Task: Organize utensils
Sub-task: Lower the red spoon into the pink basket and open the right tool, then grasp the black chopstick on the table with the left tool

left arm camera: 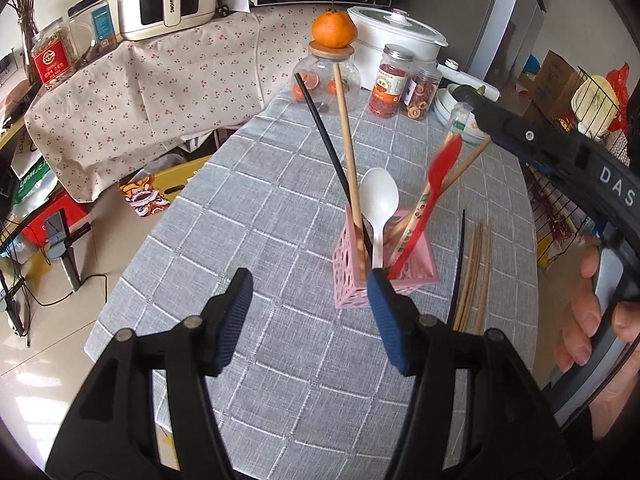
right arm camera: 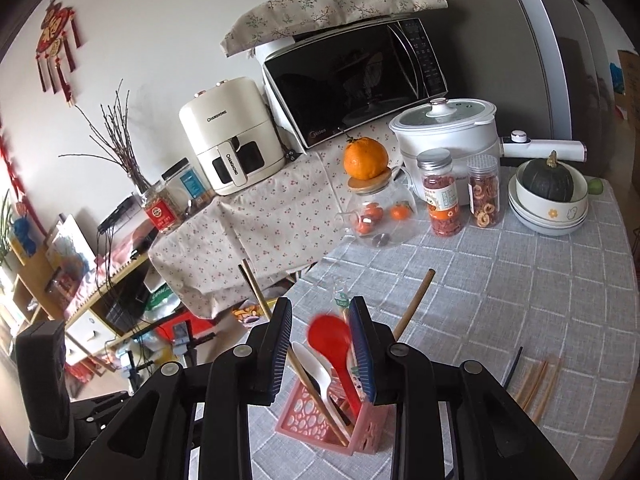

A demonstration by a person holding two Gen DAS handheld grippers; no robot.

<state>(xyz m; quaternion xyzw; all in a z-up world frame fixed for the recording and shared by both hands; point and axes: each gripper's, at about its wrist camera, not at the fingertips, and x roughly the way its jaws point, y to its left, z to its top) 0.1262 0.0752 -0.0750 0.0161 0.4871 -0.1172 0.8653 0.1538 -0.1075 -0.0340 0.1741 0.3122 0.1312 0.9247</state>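
From the left wrist, the left gripper (left arm camera: pixel 308 292) waits wide and empty before the pink holder (left arm camera: pixel 384 276), where the red spoon (left arm camera: pixel 434 188) stands blurred.

From the right wrist, the right gripper (right arm camera: pixel 322 344) has fingers parted around the spoon top, apparently not pinching. Loose chopsticks (right arm camera: pixel 536 384) lie beside.

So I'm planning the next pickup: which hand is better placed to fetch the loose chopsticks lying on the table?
Probably right: the chopsticks lie on that side of the pink holder, and the left claw is across from them.
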